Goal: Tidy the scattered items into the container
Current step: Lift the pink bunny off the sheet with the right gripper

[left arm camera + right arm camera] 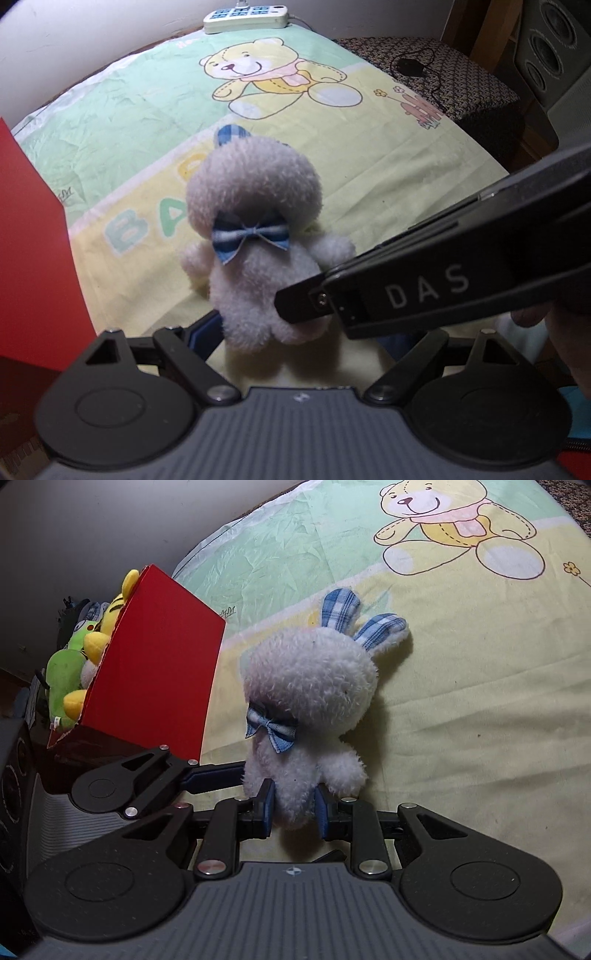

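The left gripper [221,775] is largely hidden — only one blue-padded finger shows beside the toy, its jaws standing apart and gripping nothing. The right gripper [293,810] has its jaws clenched on the lower body of a white plush rabbit [310,701], held above a bed sheet [480,701] printed with a cartoon bear. The rabbit is fluffy, with blue checked ears and a blue bow at its neck. Just beside it stands a red box [159,657] — its inside mostly hidden, green and yellow plush toys [74,664] poking out.
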A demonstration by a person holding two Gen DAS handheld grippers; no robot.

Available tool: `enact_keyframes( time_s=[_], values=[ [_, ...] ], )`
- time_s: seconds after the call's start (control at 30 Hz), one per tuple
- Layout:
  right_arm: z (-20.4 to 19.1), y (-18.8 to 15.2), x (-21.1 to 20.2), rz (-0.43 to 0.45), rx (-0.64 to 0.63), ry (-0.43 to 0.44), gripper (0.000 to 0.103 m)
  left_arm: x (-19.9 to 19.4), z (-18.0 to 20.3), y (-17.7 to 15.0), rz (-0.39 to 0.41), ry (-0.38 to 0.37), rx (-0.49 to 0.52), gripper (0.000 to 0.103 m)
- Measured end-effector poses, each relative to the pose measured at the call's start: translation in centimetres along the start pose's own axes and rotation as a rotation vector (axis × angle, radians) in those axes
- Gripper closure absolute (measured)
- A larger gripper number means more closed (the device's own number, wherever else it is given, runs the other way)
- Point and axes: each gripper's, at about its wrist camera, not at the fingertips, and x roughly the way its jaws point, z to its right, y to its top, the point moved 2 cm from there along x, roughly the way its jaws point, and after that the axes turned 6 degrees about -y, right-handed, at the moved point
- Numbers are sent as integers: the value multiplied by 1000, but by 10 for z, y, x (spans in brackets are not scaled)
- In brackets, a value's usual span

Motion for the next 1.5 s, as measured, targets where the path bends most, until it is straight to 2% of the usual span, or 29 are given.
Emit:
enact_keyframes(
  time_s=[0.27,0.4,0.5,0.6,0.77,0.8,0.83,0.9,1.0,1.37,1.5],
  values=[
    [14,-23,-16,10,61,-26,78,-4,24,-14,3,-46,81,16],
    [26,-27,-22,43,137,-26,73,-13,24,-15,44,-80,86,15],
    [26,-27,-26,74,143,-39,72,-24,20,-12,90,-101,68,11],
    [25,-26,-28,99,138,-63,66,-27,13,-8,111,-94,41,11],
    [34,-21,-33,139,188,-51,65,-18,-4,3,123,-109,-60,11],
    [36,-19,-35,152,200,-56,62,-16,-6,4,125,-109,-81,11],
    [37,-17,-35,164,210,-66,55,-13,-9,4,124,-113,-104,11],
    [38,-14,-34,169,210,-76,49,-6,-11,6,111,-113,-128,11],
    [36,-10,-29,169,195,-62,49,-1,-13,10,93,-79,-140,11],
    [32,10,-4,116,180,42,50,10,-17,18,36,-60,-125,12],
    [30,12,2,100,171,69,50,15,-20,18,25,-45,-129,9]
  ],
)
